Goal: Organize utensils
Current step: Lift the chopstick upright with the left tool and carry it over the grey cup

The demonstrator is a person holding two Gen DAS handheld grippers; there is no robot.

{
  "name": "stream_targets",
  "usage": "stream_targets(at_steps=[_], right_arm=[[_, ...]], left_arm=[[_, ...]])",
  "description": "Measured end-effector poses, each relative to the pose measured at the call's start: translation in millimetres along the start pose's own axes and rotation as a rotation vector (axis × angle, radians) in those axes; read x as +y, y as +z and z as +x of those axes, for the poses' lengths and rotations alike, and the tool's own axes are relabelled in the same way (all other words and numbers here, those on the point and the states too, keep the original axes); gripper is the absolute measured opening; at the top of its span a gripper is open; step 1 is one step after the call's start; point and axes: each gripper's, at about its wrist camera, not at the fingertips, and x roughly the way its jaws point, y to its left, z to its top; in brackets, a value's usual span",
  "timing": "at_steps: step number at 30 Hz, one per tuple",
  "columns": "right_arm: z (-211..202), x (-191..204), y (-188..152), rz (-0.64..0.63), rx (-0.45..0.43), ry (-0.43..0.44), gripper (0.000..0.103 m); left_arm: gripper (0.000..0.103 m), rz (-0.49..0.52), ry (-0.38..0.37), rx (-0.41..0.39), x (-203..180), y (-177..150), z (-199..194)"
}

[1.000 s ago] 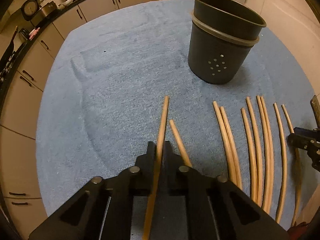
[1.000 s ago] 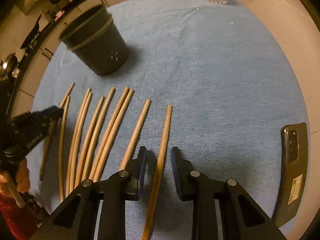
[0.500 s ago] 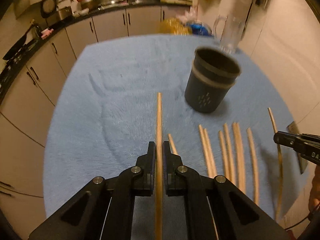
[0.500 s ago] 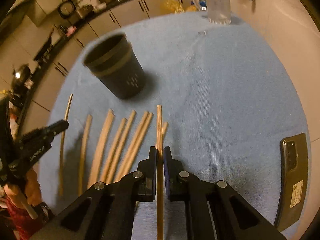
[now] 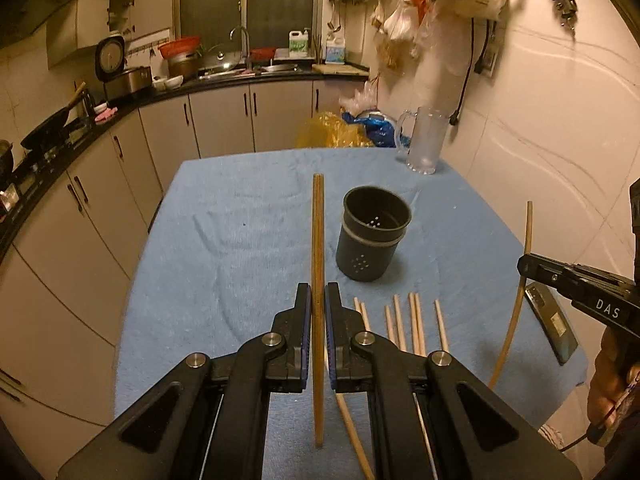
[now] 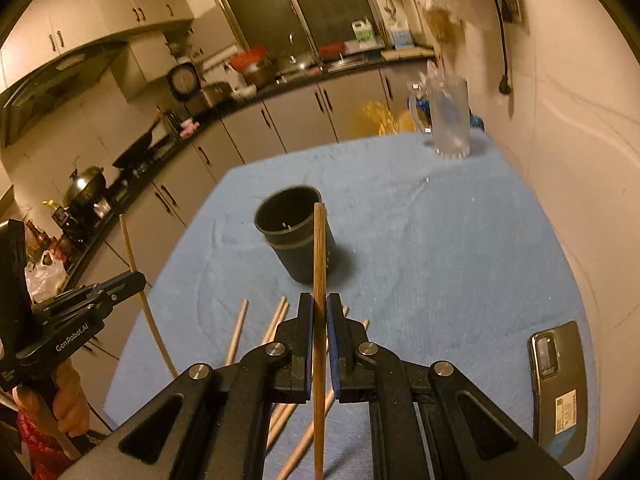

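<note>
Left tool (image 5: 318, 304): lower centre of the left view; jaws closed on one chopstick (image 5: 318, 248), which runs straight up the frame from between the pads, its far tip over the blue cloth (image 5: 240, 240); clear of the worktop.

Right tool (image 6: 319, 308): lower centre of the right view; jaws closed on a second chopstick (image 6: 319, 260), which rises up the frame and crosses in front of the cup (image 6: 296, 236); also clear of the worktop. In the left view this tool appears at the right edge (image 5: 532, 266), its stick a long bowed line (image 5: 520, 292); a hand (image 5: 608, 380) grips it below.

Cup: dark, round, upright, open mouth, small holes in the side; stands on the cloth right of centre in the left view (image 5: 372, 240), above the loose sticks.

Loose chopsticks (image 5: 414, 324): several, lying roughly parallel on the cloth in the lower middle of the left view, between the cup and the tool; part hidden behind the tool; in the right view (image 6: 240, 332) they fan out at lower left.

Phone (image 6: 558, 388): dark, flat on the cloth, lower right of the right view.

Glass mug (image 5: 426, 140): clear, with a handle, upright at the far right corner of the cloth.

Cabinets (image 5: 168, 128): pale doors, dark top, upper left.
</note>
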Motion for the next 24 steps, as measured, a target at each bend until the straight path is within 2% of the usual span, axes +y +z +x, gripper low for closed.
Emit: stream_targets(at_steps=[14, 24], right_arm=[[-27.5, 4.6, 4.9, -0.003, -0.091, 0.005, 0.007], [-34.8, 0.2, 18.9, 0.016, -0.123, 0.014, 0.007]], left_arm=[[0.006, 0.003, 0.004, -0.055, -2.1, 5.7, -28.6], [0.006, 0.003, -0.016, -0.063, -9.7, 24.6, -28.1]])
